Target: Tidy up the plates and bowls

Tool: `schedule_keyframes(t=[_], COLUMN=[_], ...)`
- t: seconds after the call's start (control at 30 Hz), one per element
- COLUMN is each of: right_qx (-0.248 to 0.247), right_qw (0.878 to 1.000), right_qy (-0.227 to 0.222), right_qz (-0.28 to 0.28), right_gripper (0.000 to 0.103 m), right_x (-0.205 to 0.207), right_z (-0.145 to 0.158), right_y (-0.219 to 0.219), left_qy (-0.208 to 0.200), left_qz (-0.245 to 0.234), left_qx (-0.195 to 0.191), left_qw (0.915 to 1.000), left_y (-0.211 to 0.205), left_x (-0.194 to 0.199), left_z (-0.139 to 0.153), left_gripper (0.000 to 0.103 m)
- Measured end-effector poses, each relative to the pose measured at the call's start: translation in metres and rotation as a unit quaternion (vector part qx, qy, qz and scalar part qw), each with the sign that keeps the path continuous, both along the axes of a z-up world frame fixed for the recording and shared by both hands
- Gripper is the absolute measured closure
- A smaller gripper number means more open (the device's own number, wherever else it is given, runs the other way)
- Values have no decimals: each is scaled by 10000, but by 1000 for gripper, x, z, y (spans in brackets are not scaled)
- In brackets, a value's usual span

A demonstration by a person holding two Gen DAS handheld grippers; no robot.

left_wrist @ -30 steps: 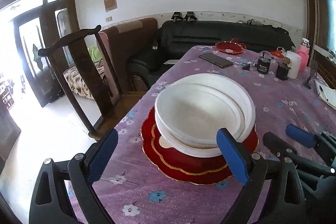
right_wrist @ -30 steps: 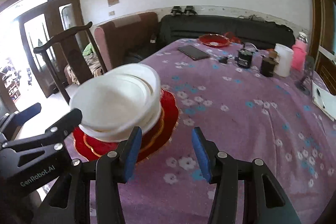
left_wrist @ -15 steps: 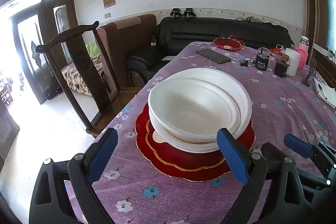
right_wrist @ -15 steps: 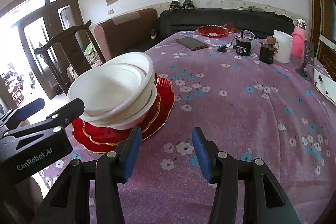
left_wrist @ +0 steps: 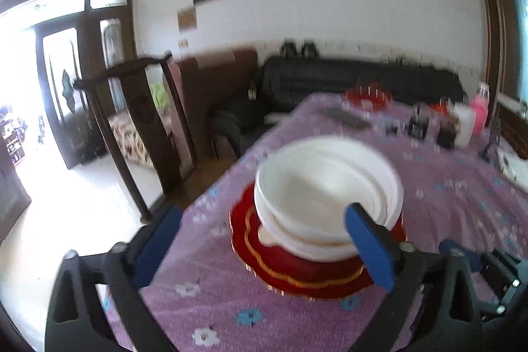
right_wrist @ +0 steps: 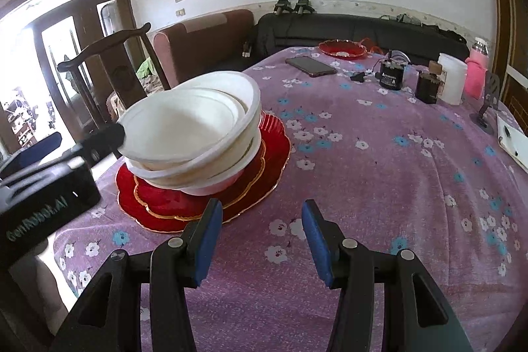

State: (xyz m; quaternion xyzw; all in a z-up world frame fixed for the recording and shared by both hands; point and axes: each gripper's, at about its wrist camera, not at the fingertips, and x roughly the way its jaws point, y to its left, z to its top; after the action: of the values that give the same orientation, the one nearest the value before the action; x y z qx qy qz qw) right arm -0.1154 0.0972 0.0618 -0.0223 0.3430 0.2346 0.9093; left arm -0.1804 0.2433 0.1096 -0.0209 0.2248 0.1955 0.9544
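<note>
A stack of white bowls [left_wrist: 326, 197] sits on red gold-rimmed plates [left_wrist: 297, 269] near the table's left edge. My left gripper [left_wrist: 262, 211] faces the stack from the near side. Its jaws are opening wide, the blue pads stand off the bowls' sides, and nothing is gripped. In the right wrist view one of the left gripper's fingers [right_wrist: 105, 136] lies close to the top bowl's rim [right_wrist: 191, 127]; I cannot tell if they touch. My right gripper [right_wrist: 260, 203] hovers half open over the purple cloth, just right of the red plates [right_wrist: 264, 154], with nothing between its pads.
A dark wooden chair [right_wrist: 109, 61] stands at the table's left edge beside the stack. At the far end are a red dish [right_wrist: 343, 48], a phone [right_wrist: 310, 65], dark jars [right_wrist: 391, 75], a white container [right_wrist: 452, 81] and a pink bottle [right_wrist: 477, 75]. A notebook [right_wrist: 514, 144] lies at the right.
The left gripper's jaws have spread wider and its view has tipped up a little and blurred. The right gripper keeps the same gap over the cloth.
</note>
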Motion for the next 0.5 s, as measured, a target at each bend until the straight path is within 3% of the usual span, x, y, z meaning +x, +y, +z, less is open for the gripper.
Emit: schedule_keyframes(t=[0.13,0.2,0.33,0.5], right_qx=[-16,-30,-116,-205], right_qw=[10000,10000,9999,9996], right_qy=[-41,-34,-42,-104], right_qz=[-7,-9,30,137], right_gripper=[49,49,49,49], right_x=[0,0,-1,-3], right_z=[1,1,1,3], right_y=[3,4,7,14], left_qy=[-508,-407,31,177], left_qz=[-62,-185,-246,21], left_qx=[167,72,-520,-581], left_qw=[9985,9990,9983,9981], left_y=[-5,-3,13,24], left_x=[-6,0,15,16], left_z=[8,9,4,-3], left_gripper=[0,0,0,0])
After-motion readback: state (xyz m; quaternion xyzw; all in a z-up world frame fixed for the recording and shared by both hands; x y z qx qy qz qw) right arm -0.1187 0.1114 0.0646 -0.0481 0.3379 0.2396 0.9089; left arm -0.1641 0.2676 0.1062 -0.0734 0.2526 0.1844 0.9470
